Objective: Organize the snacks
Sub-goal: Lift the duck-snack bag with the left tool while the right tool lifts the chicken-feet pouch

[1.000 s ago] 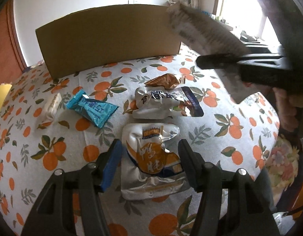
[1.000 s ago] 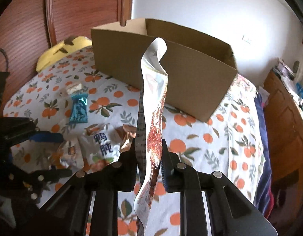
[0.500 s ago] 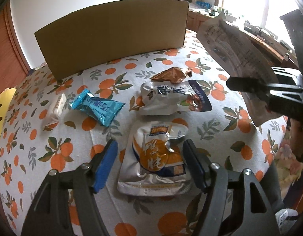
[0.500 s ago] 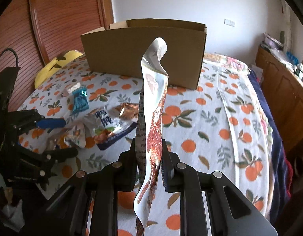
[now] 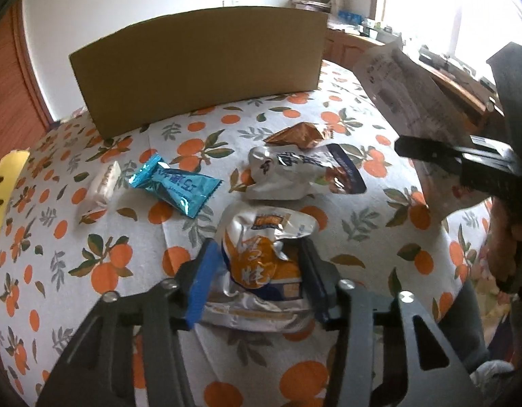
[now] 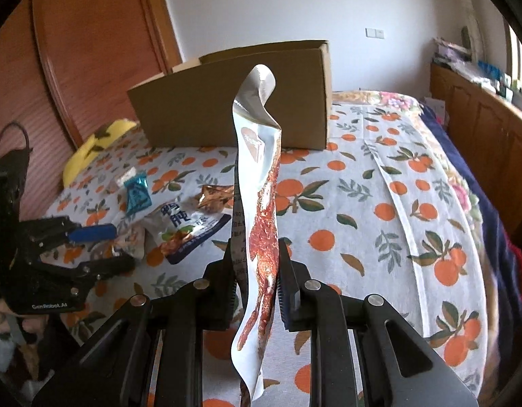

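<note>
Orange pouch [image 5: 261, 261] sits squeezed between left claw [image 5: 257, 271] pads on bedspread [image 5: 101, 271].

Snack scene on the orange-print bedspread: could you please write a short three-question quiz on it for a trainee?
1. True or false: the copper-brown packet lies inside the cardboard box.
2. The right tongs grip: A a red-printed silver pouch; B a cup; C nothing.
3. What colour is the wrapper beside the small white candy?
Key: 1 false; 2 A; 3 blue.
</note>
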A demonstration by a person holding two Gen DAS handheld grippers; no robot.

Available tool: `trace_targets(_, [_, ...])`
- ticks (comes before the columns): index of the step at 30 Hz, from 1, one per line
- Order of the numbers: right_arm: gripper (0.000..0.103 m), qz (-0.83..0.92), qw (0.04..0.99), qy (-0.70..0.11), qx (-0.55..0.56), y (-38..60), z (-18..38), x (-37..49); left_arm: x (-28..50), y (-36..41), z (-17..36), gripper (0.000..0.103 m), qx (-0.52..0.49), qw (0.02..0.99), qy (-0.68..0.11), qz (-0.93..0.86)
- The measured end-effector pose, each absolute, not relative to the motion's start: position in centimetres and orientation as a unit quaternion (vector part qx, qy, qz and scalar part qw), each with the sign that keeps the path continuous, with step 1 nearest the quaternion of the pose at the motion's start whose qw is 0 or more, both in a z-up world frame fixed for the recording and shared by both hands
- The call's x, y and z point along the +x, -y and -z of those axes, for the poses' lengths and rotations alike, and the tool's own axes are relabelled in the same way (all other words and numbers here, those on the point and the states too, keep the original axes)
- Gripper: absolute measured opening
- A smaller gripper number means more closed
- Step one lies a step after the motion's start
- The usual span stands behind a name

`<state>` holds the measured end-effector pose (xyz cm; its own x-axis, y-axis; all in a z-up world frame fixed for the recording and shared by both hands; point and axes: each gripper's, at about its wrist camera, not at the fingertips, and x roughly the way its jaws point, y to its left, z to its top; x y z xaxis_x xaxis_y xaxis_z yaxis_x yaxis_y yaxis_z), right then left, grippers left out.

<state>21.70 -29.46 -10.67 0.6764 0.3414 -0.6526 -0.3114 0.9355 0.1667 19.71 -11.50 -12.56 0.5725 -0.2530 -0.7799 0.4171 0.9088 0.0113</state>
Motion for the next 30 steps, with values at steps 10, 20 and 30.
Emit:
trace_targets(10, [0.018, -0.173, 0.920, -0.351, 0.005, 28.9, 10.5, 21.2, 18.8, 11.6, 12.0, 0.037, 0.106, 0.883, -0.419, 0.184])
trace_targets(20, [0.018, -0.171, 0.920, -0.351, -0.013, 28.1, 10.2, 21.1, 18.0, 11.8, 10.3, 0.025, 0.115, 0.887, -0.405, 0.192])
trace_targets(30, [0.018, -0.177, 0.919, -0.352, -0.005, 28.1, 10.2, 21.0, 20.0, 9.9, 9.2, 0.022, 0.107, 0.876, -0.428, 0.197])
